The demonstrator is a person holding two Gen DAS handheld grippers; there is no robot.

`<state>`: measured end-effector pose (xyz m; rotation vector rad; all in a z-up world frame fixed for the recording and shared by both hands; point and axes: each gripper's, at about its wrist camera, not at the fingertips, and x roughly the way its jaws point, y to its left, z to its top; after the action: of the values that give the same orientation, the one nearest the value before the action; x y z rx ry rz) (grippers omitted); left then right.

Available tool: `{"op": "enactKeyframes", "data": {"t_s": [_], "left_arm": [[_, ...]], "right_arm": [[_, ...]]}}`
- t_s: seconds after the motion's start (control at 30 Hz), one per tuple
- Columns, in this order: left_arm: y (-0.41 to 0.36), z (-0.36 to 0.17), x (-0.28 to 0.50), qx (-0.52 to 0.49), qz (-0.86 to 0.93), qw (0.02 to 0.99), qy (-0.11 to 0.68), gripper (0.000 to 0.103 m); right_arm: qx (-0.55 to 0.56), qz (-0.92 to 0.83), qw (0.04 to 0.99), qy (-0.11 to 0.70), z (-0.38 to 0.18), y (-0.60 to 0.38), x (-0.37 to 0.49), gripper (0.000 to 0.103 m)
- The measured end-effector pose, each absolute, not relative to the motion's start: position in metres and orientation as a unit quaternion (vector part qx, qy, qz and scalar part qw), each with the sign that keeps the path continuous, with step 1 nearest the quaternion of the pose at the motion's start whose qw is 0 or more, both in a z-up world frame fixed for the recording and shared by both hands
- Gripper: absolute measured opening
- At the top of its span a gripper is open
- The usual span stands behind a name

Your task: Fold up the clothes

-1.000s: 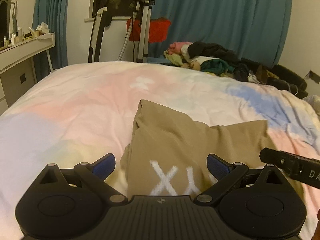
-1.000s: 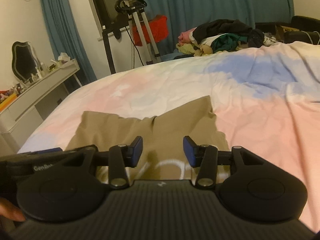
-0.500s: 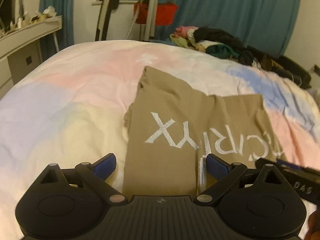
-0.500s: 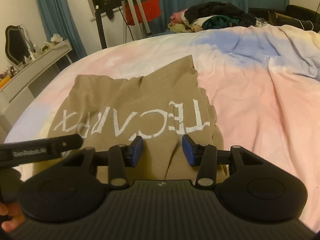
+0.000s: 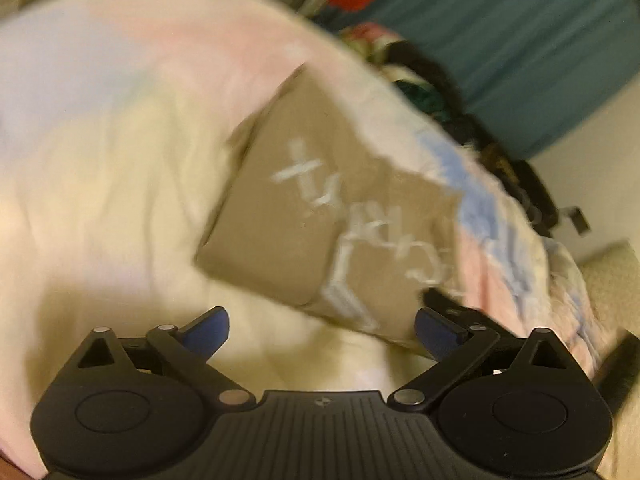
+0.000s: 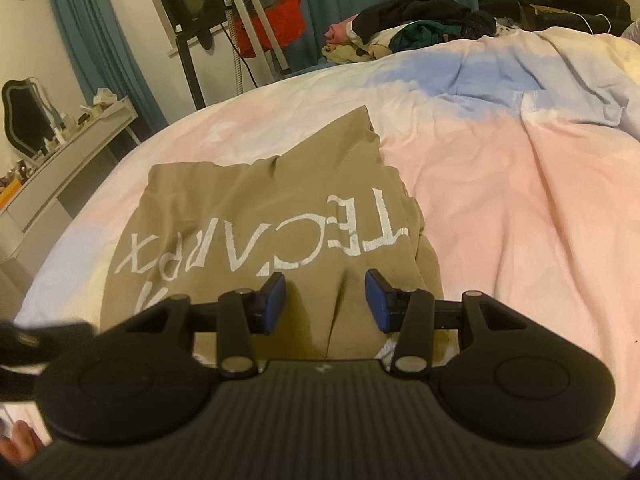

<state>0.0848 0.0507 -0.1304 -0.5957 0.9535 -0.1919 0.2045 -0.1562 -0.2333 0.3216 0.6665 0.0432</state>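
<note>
Bed duvet (image 6: 500,184), tan shirt (image 6: 248,216) sharp only R view, L blurred, both tongs (image 5: 322,330) (image 6: 325,302) open.

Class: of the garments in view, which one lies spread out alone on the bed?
The tan garment with white lettering; the others sit heaped in a pile beyond the bed.

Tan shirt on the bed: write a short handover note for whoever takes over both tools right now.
Left tool: open, holding nothing, over bare duvet beside the shirt's near corner; its view is motion-blurred.
Right tool: part open, nothing pinched, over a crease in the shirt's near edge.
Tan shirt: lies partly folded on the pastel duvet, white lettering up, edges uneven.
Clothes pile: at the far side of the bed, untouched.
Left: finish this fold, then the pile.
</note>
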Motion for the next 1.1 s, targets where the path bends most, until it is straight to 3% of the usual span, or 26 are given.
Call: {"op": "enactKeyframes", "data": {"t_s": [0.27,0.43,0.53,0.6,0.63,0.67,0.97,1.1], "left_arm": [[0.07,-0.157,0.116,-0.375,-0.043,0.83,0.411,0.093],[0.079,-0.16,0.112,-0.409,-0.032,0.824,0.391,0.069],[0.09,-0.162,0.111,-0.43,-0.026,0.815,0.387,0.058],[0.093,-0.162,0.111,-0.434,-0.024,0.814,0.386,0.054],[0.093,-0.162,0.111,-0.433,-0.023,0.814,0.385,0.053],[0.092,-0.162,0.11,-0.432,-0.022,0.816,0.384,0.051],[0.09,-0.151,0.099,-0.418,-0.029,0.835,0.356,0.029],[0.093,-0.148,0.093,-0.433,-0.039,0.834,0.339,0.024]], "right_arm": [[0.167,0.008,0.931,0.324,-0.235,-0.159,0.204,0.046],[0.185,0.007,0.929,0.319,-0.231,-0.161,0.202,0.048],[0.266,0.029,0.912,0.312,-0.223,-0.176,0.192,0.05],[0.337,0.057,0.889,0.305,-0.222,-0.186,0.185,0.066],[0.375,0.074,0.874,0.301,-0.223,-0.19,0.181,0.083],[0.409,0.088,0.859,0.296,-0.225,-0.192,0.177,0.091],[0.53,0.132,0.757,0.358,-0.273,-0.174,0.189,0.091],[0.574,0.106,0.732,0.351,-0.295,-0.179,0.2,0.089]]}}
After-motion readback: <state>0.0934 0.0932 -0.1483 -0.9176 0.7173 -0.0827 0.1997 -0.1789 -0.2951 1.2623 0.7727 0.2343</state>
